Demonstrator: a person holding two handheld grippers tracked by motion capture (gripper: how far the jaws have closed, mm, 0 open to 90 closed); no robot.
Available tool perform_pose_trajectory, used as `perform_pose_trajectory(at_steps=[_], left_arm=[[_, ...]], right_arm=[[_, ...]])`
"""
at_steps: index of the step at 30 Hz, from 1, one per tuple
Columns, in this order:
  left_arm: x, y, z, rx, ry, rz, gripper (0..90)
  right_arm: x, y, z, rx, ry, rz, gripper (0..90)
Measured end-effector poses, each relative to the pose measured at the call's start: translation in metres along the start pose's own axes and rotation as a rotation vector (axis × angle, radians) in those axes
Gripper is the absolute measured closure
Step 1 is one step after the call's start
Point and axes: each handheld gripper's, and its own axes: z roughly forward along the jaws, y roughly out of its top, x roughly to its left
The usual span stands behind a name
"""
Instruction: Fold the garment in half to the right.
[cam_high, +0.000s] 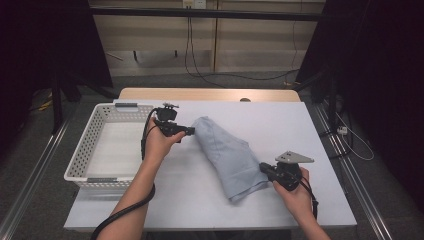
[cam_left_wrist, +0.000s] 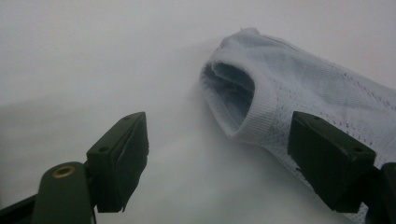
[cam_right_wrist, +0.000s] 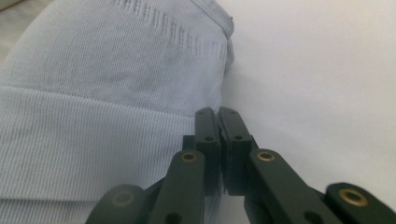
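Folded pale blue knitted garment (cam_high: 228, 156) lying diagonally on white worktop (cam_high: 280, 125), far end toward basket, near end toward right-hand edge. In the left gripper view, open ribbed cuff or hem (cam_left_wrist: 243, 100) seen facing the camera, resting on the sheet.

Left tongs (cam_high: 190, 131) held level just beside the garment's far end, jaws wide apart. In the left gripper view, left tongs (cam_left_wrist: 217, 156) straddling bare worktop; right-hand jaw overlapping the knit in the picture, contact not determinable; nothing gripped.

Right tongs (cam_high: 263, 168) at the near end of the garment, at its right edge. In the right gripper view, right tongs (cam_right_wrist: 218, 116) with jaws brought together, pads face to face, tips at the border of the ribbed band (cam_right_wrist: 84, 140). No fabric discernible between the pads; a pinch on the edge cannot be confirmed.

White perforated basket (cam_high: 85, 150) standing on the left part of the worktop, just behind the left hand (cam_high: 159, 142). Right hand (cam_high: 295, 192) near the front right corner. Cable (cam_high: 120, 215) trailing along the left forearm.
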Motion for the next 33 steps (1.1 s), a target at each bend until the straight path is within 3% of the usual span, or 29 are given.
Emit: perform_pose_trajectory(at_steps=[8,17,20,25,29,31,33], left_arm=[[0.000,-0.006,0.004,0.009,-0.019,0.001,21.1],[0.002,-0.008,0.022,0.027,-0.063,-0.050,31.6],[0.000,-0.007,0.029,0.031,-0.076,-0.047,37.1],[-0.004,-0.005,0.034,0.048,-0.109,-0.046,55.1],[-0.005,-0.003,0.034,0.074,-0.112,-0.036,67.3],[-0.005,-0.003,0.033,0.080,-0.114,-0.044,77.6],[-0.003,-0.001,0.029,0.081,-0.110,-0.055,81.8]], right_arm=[[0.001,-0.003,0.002,-0.002,-0.011,0.000,87.0],[0.001,-0.006,0.002,-0.005,-0.011,0.007,84.3],[0.000,-0.007,0.003,-0.003,-0.010,0.006,83.2],[-0.001,-0.007,0.003,-0.005,-0.006,0.010,82.1],[-0.001,-0.005,0.002,-0.013,-0.006,0.007,82.6],[-0.001,-0.005,0.002,-0.015,0.000,0.008,84.5],[0.000,-0.004,0.002,-0.013,0.006,0.004,86.5]])
